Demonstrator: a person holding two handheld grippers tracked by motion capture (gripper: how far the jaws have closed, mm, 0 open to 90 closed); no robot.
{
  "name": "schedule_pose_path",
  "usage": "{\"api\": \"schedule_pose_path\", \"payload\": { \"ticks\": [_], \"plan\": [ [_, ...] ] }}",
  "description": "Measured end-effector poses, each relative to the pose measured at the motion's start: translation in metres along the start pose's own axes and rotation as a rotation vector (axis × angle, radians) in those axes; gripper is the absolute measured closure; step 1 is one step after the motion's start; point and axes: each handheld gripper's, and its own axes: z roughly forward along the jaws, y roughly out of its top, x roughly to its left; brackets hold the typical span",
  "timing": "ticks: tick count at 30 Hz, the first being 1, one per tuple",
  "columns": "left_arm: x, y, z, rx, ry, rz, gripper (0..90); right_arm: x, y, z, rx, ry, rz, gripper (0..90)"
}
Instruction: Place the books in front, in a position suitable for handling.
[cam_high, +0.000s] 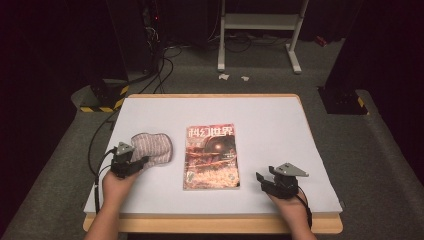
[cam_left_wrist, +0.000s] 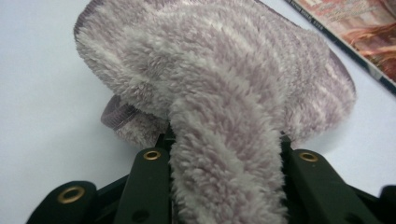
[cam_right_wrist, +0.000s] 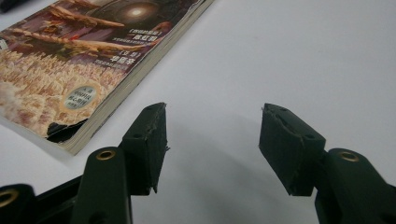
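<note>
A fluffy grey-pink striped cloth (cam_high: 155, 147) lies on the left half of the white table sheet (cam_high: 272, 125). My left gripper (cam_high: 136, 164) is at its near edge. In the left gripper view a thick fold of the cloth (cam_left_wrist: 224, 70) runs down between the jaws and fills the gap, so the left gripper (cam_left_wrist: 226, 140) is shut on it. A magazine (cam_high: 211, 156) with a reddish cover lies flat in the middle. My right gripper (cam_high: 262, 180) rests low on the sheet to the magazine's right. In the right gripper view the gripper (cam_right_wrist: 212, 135) stands open and empty, with the magazine's corner (cam_right_wrist: 70, 60) to its left.
The table's wooden edge (cam_high: 210, 224) runs along the front. Beyond the table, on the grey floor, stand a white metal frame (cam_high: 260, 30), black stand bases with yellow-black tape (cam_high: 102, 97) and loose cables (cam_high: 160, 55).
</note>
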Motion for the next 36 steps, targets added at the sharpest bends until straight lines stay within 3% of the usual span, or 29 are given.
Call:
{"api": "schedule_pose_path", "payload": {
  "ticks": [4,8,14,23,30,36],
  "plan": [
    [0.000,-0.002,0.002,0.005,-0.015,-0.010,55.4,0.000,0.000,0.000,0.001,0.002,0.004,41.4],
    [0.001,-0.001,0.002,0.010,-0.020,-0.025,40.1,0.000,0.000,0.000,0.001,0.003,0.002,41.4],
    [0.000,0.000,-0.005,-0.004,-0.008,-0.029,27.3,0.000,0.000,0.000,0.003,0.002,0.000,41.4],
    [-0.004,0.005,-0.030,-0.067,-0.014,-0.016,27.4,0.002,0.001,0.001,0.001,0.007,0.000,41.4],
    [-0.018,0.017,-0.054,-0.126,-0.017,0.020,29.2,0.005,0.002,0.003,0.003,0.015,-0.009,41.4],
    [-0.033,0.025,-0.058,-0.142,-0.044,0.032,30.4,0.007,0.003,0.004,0.004,0.019,-0.009,41.4]
  ]
}}
